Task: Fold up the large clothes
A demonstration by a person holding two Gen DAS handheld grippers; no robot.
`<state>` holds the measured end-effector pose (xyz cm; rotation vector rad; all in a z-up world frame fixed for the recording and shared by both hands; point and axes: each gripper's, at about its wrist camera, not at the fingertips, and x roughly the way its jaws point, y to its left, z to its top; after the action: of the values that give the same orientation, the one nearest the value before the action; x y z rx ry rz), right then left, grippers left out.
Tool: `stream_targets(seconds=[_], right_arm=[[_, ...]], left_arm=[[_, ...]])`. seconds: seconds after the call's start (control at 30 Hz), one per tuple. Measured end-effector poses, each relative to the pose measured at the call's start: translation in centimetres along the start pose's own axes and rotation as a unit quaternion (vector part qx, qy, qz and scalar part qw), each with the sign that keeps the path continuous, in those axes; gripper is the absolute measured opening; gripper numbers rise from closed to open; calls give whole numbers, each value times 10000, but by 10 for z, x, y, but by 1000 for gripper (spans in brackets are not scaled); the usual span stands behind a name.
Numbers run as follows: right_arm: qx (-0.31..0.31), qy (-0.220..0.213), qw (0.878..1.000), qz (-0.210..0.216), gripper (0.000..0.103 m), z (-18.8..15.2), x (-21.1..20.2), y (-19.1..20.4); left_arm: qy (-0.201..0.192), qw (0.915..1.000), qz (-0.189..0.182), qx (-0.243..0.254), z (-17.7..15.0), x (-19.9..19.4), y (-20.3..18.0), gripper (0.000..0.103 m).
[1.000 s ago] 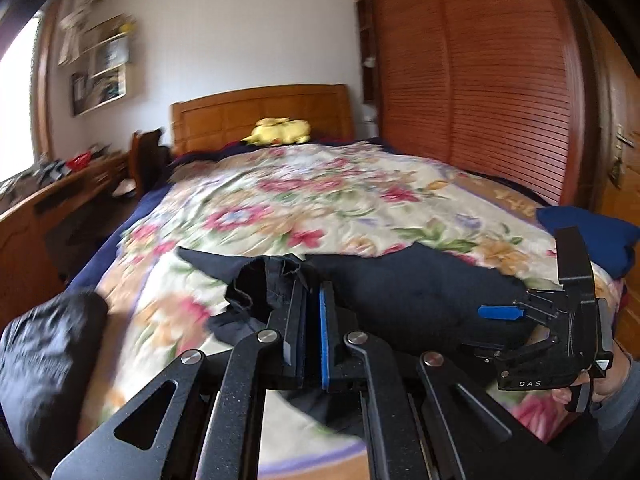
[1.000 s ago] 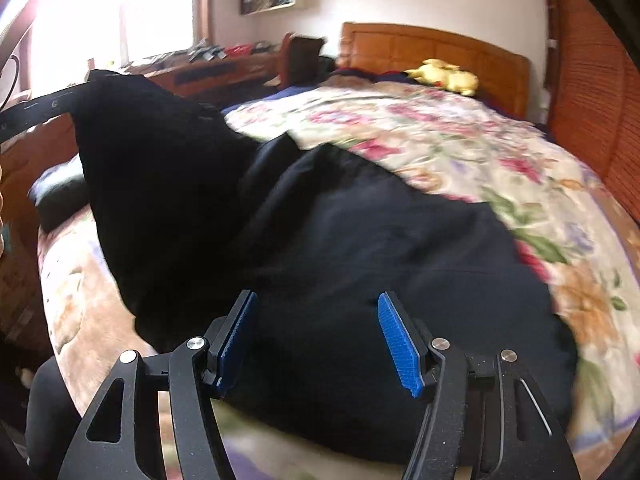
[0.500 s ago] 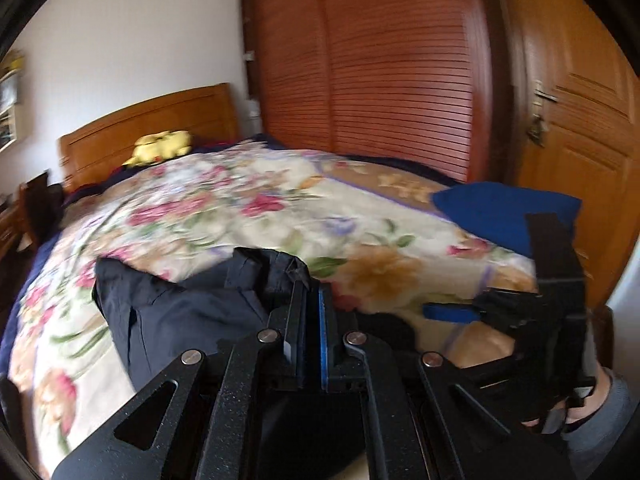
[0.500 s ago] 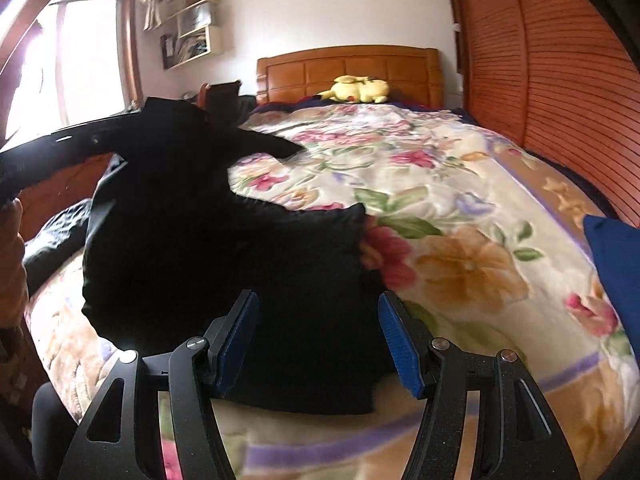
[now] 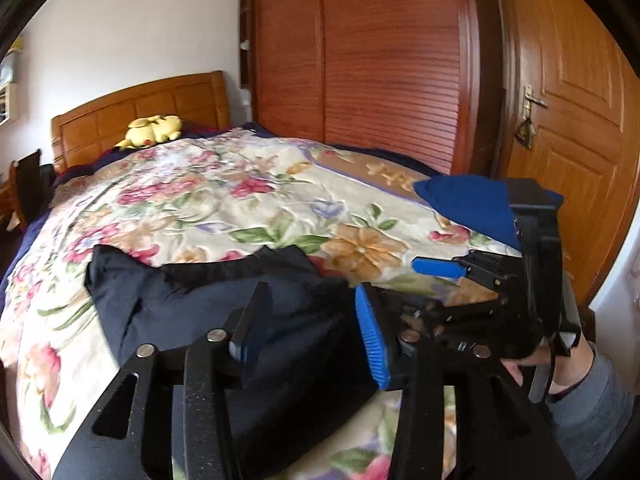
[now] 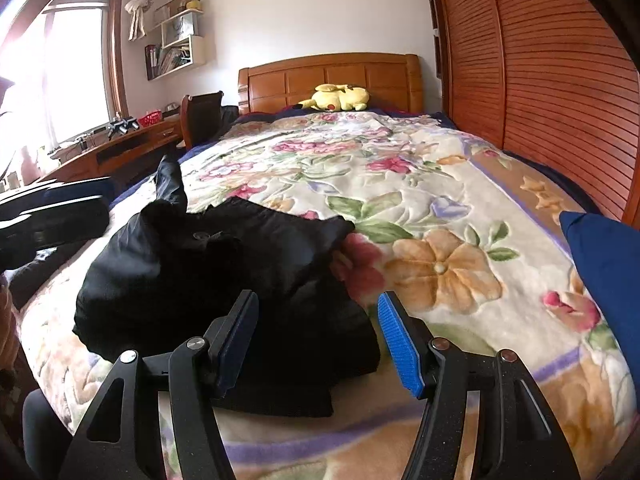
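Two grippers, one dark garment [image 5: 208, 304], one floral bed [image 5: 224, 200]

Black tool [image 5: 308, 332], blue pads [image 5: 370, 340], grey sleeve [image 5: 592, 404]

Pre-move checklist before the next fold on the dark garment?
1. Left gripper clear of cloth: ok, opening, nothing pinched between the fingers.
2. Right gripper empty: ok, open.
3. Dark garment resting on the floral bedspread: ok.
4. Garment flat, edges aligned: not ok, rumpled, one part pokes up.
5. Blue pillow clear of the garment: ok.
6. Layers underneath square: cannot tell.
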<state>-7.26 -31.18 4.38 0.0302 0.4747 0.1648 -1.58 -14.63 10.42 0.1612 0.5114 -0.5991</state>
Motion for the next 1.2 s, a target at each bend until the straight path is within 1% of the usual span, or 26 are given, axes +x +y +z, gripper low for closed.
stream_targets(seconds=[0.03, 0.07, 0.1, 0.23, 0.33, 0.43, 0.57, 0.67, 0.8, 0.83, 0.97, 1.07, 1.1, 1.13, 1.17, 1.2], right_arm=[[-25, -25, 10000, 17, 64, 1, 0, 1], [-52, -54, 10000, 36, 64, 2, 1, 3], [-82, -82, 9999, 63, 64, 3, 1, 5], [-253, -164, 9995, 121, 64, 10, 3, 16], [-347, -306, 9988, 143, 64, 22, 0, 25], [-399, -431, 9980, 219, 64, 41, 0, 38], [-810, -332, 9952, 431, 64, 72, 16, 72], [-1154, -83, 9915, 589, 64, 97, 46, 102], [-1463, 531, 9828, 990, 64, 117, 104, 136], [-1530, 746, 9796, 1073, 64, 120, 121, 143], [-1804, 1398, 9688, 971, 64, 122, 179, 162], [-1888, 1836, 9591, 1037, 63, 120, 206, 163], [-1930, 1950, 9554, 1093, 57, 118, 212, 163], [-2010, 2030, 9519, 1104, 35, 117, 217, 165], [-2086, 2059, 9493, 1132, 20, 119, 219, 169], [-2167, 2034, 9475, 1179, 16, 118, 218, 172]], left_arm=[[-40, 10000, 46, -45, -3, -1, 6, 60], [-107, 9998, 117, -132, -8, -7, 15, 75], [-162, 9995, 192, -213, -13, -11, 23, 82], [-346, 9962, 560, -564, -37, -31, 59, 82], [-395, 9926, 878, -745, -56, -42, 86, 82], [-391, 9898, 1024, -912, -73, -46, 110, 82], [-377, 9857, 1133, -1191, -92, -46, 139, 82], [-440, 9836, 1232, -1244, -101, -51, 153, 82], [-536, 9821, 1324, -1229, -112, -60, 168, 82], [-519, 9820, 1340, -1224, -115, -61, 172, 82], [-494, 9822, 1351, -1208, -124, -67, 183, 82], [-480, 9824, 1292, -1258, -127, -69, 191, 82], [-475, 9824, 1281, -1272, -128, -70, 192, 82], [-465, 9825, 1272, -1280, -129, -70, 194, 82], [-465, 9825, 1269, -1283, -131, -71, 196, 82], [-467, 9823, 1269, -1294, -131, -71, 198, 82]])
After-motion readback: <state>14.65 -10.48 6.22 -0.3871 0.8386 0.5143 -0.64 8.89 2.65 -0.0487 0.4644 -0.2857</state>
